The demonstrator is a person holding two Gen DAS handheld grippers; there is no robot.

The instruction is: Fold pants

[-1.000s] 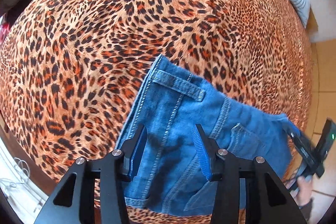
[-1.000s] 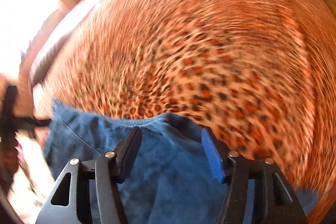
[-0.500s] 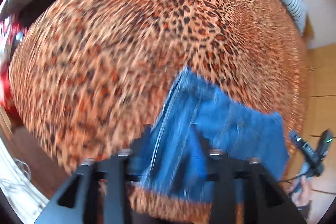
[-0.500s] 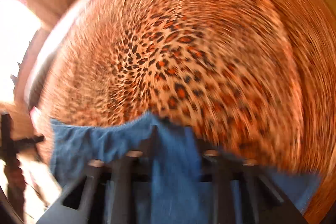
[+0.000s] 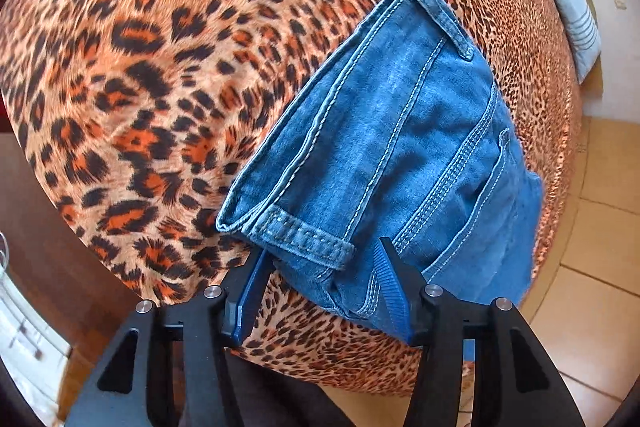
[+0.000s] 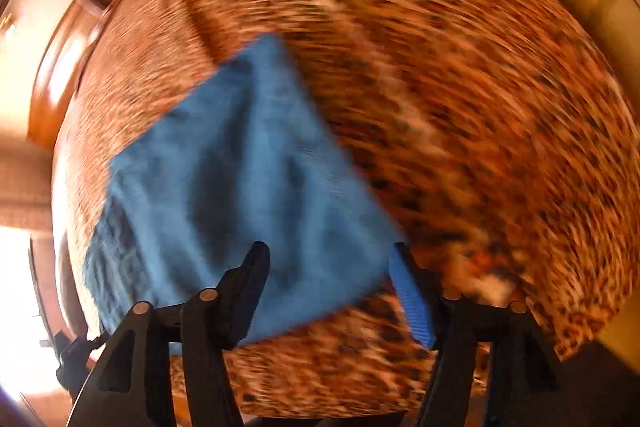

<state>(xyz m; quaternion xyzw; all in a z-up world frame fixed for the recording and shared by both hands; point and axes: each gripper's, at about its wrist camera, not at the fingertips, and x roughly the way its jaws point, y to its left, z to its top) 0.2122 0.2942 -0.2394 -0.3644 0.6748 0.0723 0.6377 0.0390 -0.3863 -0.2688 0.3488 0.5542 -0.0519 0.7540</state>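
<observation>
Both grippers had shifted since the earlier frames: the right gripper (image 6: pixel 332 291) had rolled, its jaws just opening and empty, and the left gripper (image 5: pixel 324 287) stood open over the waistband corner. Folded blue denim pants (image 5: pixel 400 155) lay near the bed (image 5: pixel 140 67) edge, leopard cover clear beyond.

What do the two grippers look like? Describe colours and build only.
The left gripper has matte black, angular finger frames with triangular cut-outs and silver pivot pins. Its jaws carry blue ribbed pads. The right gripper has the same black frame, with pins that look duller in the blur, and a blue ribbed pad visible on one side. No cables or sleeves show.
</observation>
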